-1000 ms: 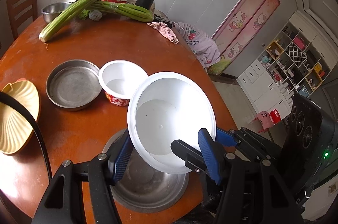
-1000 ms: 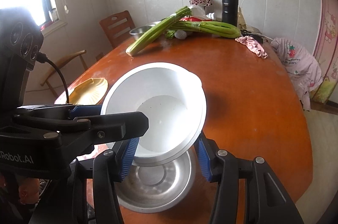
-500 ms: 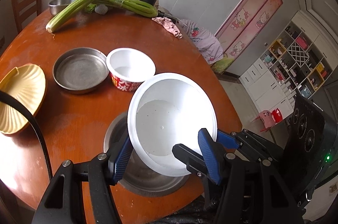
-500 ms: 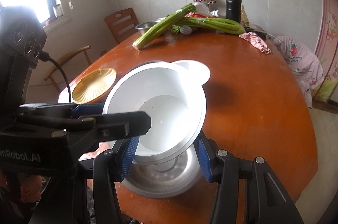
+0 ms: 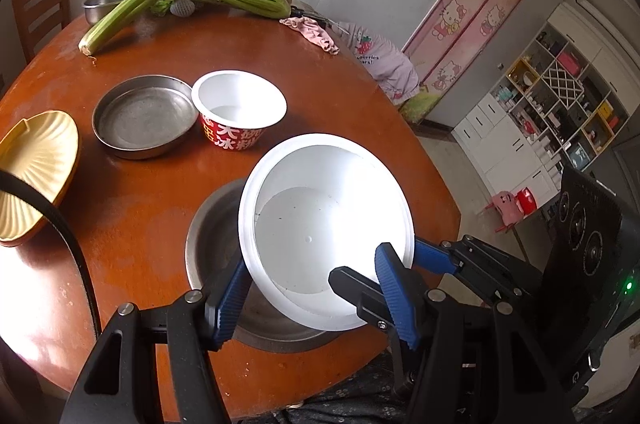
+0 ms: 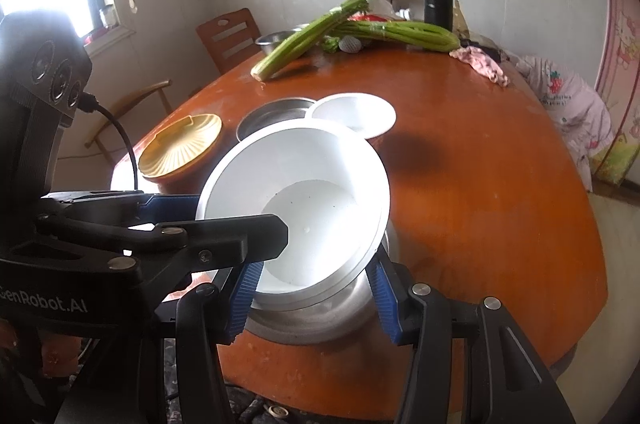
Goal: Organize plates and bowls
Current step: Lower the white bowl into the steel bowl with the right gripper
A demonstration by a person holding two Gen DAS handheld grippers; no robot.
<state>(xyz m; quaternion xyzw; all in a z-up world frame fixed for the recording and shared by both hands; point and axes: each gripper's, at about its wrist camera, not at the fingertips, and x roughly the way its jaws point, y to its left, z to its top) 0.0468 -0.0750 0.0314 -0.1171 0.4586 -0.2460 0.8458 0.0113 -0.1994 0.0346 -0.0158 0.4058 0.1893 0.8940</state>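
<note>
Round orange tabletop (image 5: 140,216) under everything, celery stalks (image 5: 140,7) across the far side. Near its front edge, wide steel bowl (image 5: 208,236), upright, apparently the nest target. Directly above, white bowl (image 5: 316,232), in the air, tilted with its mouth toward the cameras, lower wall close over the steel bowl's interior; cannot tell whether touching. Further back on the left, yellow shell plate (image 5: 36,163) at the rim of the tabletop, then shallow steel pan (image 5: 144,115) touching or just beside red printed cup (image 5: 240,103). Left tool (image 5: 312,264) and right tool (image 6: 314,272) both part-closed across the white bowl, blue pads (image 6: 244,288) against its wall from opposite sides, each crossing in front of the other's view; exact contact partly hidden. Judged mid-step: lowering white bowl into steel bowl, rest of the stacking not yet done. Risks: with that tilt, could land rim-first and rock or bounce out instead of seating; slick plastic wall, could slip from the pads if one tool lets go ahead of the other; any sideways shove on landing could push the steel bowl off the near edge; crossed tools could snag each other on the way out.
</note>
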